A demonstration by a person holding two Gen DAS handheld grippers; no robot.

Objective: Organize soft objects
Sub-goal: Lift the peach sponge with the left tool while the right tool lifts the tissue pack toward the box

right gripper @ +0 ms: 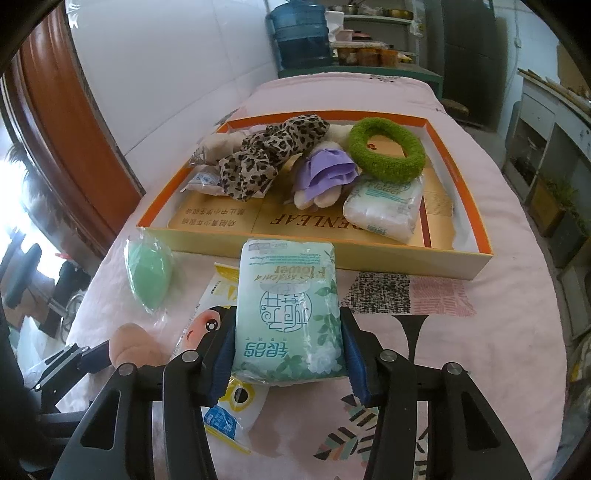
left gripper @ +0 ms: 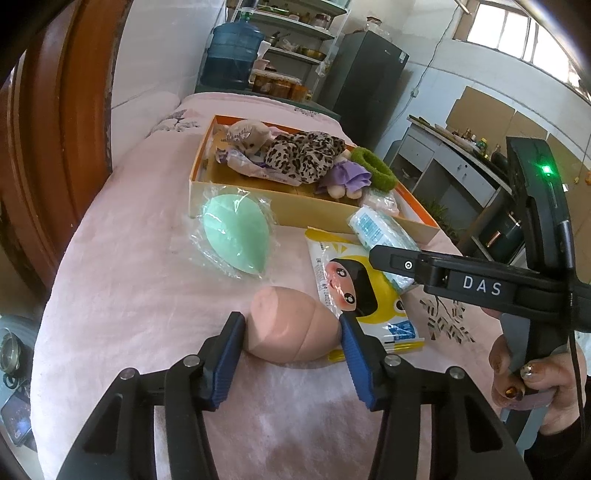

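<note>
A pink blanket (left gripper: 122,295) with leaf and patch prints covers the surface. At far left stand a curved brown wooden frame (left gripper: 48,110) and a white wall; behind the surface are a blue water jug (left gripper: 232,55), shelves (left gripper: 295,33) of jars and a dark fridge (left gripper: 365,85), with a counter (left gripper: 450,147) and a window (left gripper: 517,29) to the right.

On the blanket, from the left: a green sponge (left gripper: 236,236) in clear wrap, a peach sponge (left gripper: 291,328), and a yellow cartoon packet (left gripper: 362,291) lying flat. The left gripper (left gripper: 291,325) has its blue pads on either side of the peach sponge, touching it; whether they squeeze it cannot be told. The right gripper (right gripper: 288,343) is clamped on a tissue pack (right gripper: 288,314), held above the yellow packet just in front of the box (right gripper: 332,254).

The orange-rimmed box holds a leopard cloth (right gripper: 266,155), a doll in purple (right gripper: 325,173), a green ring (right gripper: 388,147) and a second tissue pack (right gripper: 384,206).

The leopard cloth hides most of a beige plush beneath it. The yellow packet is partly covered by the held pack. Items on the floor at far left are blurred. The hand (left gripper: 535,373) on the right gripper is cut off by the frame edge.
</note>
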